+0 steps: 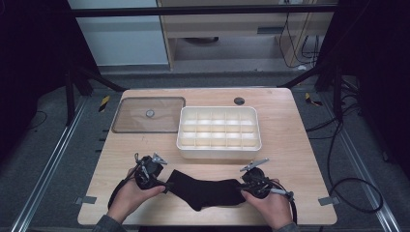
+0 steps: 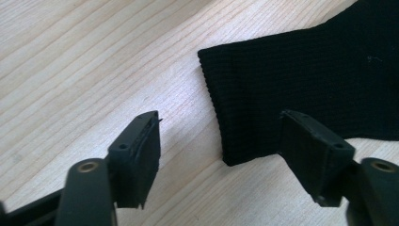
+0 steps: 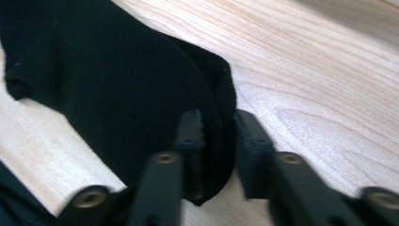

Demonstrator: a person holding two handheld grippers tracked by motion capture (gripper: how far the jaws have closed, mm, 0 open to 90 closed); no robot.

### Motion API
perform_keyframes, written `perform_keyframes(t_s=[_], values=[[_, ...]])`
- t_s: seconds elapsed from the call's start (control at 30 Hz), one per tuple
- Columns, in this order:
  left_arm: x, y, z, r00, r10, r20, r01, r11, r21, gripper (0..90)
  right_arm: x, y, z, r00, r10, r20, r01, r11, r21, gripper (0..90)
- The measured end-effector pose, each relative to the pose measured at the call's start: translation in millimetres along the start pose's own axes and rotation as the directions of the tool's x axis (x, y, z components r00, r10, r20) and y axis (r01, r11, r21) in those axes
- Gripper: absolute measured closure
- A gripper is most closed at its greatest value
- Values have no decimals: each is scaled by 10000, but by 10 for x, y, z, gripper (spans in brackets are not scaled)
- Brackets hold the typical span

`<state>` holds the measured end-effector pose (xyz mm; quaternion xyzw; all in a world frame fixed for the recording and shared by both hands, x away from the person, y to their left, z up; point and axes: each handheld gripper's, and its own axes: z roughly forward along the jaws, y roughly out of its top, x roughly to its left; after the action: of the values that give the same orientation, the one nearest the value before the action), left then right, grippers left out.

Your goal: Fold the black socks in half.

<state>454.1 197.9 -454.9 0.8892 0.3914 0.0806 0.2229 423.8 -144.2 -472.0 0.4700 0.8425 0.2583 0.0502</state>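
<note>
A black sock (image 1: 208,191) lies flat near the table's front edge, between my two grippers. My left gripper (image 1: 167,185) sits at the sock's cuff end. In the left gripper view its jaws stand open (image 2: 221,127) with the ribbed cuff corner (image 2: 235,141) between them, and the pads are clear of the fabric. My right gripper (image 1: 243,186) is at the toe end. The right gripper view shows its jaws (image 3: 219,127) pinched on the rounded toe edge of the sock (image 3: 117,84).
A white tray (image 1: 220,153) with several empty compartments stands just behind the sock. A clear flat lid (image 1: 145,116) lies at the back left, and a small round grommet (image 1: 239,101) sits at the back. Both hands rest at the wooden table's (image 1: 300,145) front edge.
</note>
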Motion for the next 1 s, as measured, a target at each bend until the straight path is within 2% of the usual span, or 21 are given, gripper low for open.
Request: perform_keyframes(t_s=[0.13,0.2,0.4,0.47,0.63,1.0], values=[[-8,11,32,9999,-60,100,60,10000,27,353,47,-29,-34,10000,82,-15,-83,9995,-315,815],[-23,34,59,9999,-49,111,47,9999,109,363,55,-32,-37,10000,-3,-24,3,9994,-346,815],[-24,92,104,9998,-69,179,63,9994,349,485,81,-20,-69,9999,-69,99,72,9992,-393,801],[-32,99,116,9998,46,183,-55,9986,525,511,87,-16,-78,9999,-117,102,121,9991,-396,798],[-60,114,118,9992,97,384,-122,9978,649,583,108,-4,-116,9998,-203,83,207,9985,-515,794],[-89,129,178,9990,330,299,-361,9934,1093,666,122,27,-154,9996,-289,53,292,9985,-474,801]])
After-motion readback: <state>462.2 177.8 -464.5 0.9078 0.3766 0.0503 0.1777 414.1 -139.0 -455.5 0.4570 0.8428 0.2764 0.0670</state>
